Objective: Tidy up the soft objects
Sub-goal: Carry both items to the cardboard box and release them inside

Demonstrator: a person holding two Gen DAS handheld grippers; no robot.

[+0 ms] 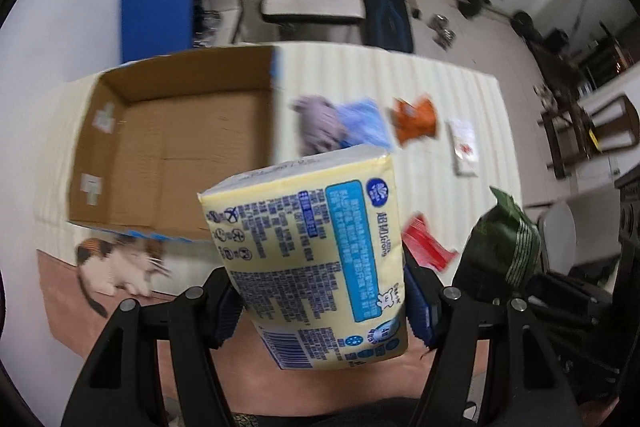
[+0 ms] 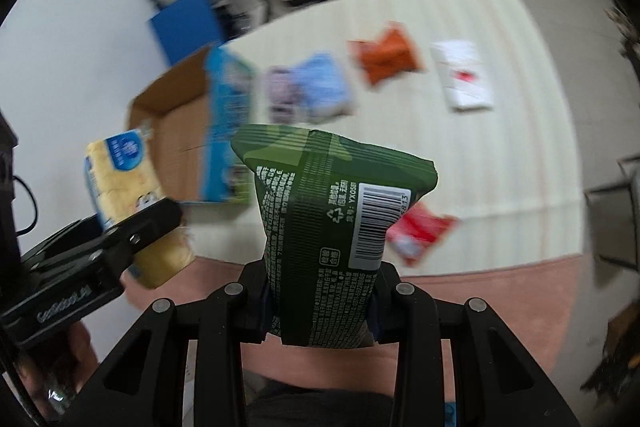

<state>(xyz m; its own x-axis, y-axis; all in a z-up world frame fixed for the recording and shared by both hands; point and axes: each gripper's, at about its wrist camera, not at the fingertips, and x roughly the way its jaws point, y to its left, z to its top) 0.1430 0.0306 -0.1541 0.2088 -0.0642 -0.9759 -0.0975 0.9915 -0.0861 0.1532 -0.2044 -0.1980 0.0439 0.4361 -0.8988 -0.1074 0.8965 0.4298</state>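
Your left tongs [image 1: 320, 311] clamp a pale yellow tissue pack [image 1: 316, 259], plump, glossy, printed blue, raised above the cream ribbed mat [image 1: 440, 83]. Your right tongs [image 2: 320, 311] pinch a dark green crinkly wipes packet [image 2: 332, 211] by its lower end. An open cardboard box [image 1: 172, 147] sits just beyond the yellow pack.

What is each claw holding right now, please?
Left claw: closed on the yellow tissue pack.
Right claw: closed on the green packet.
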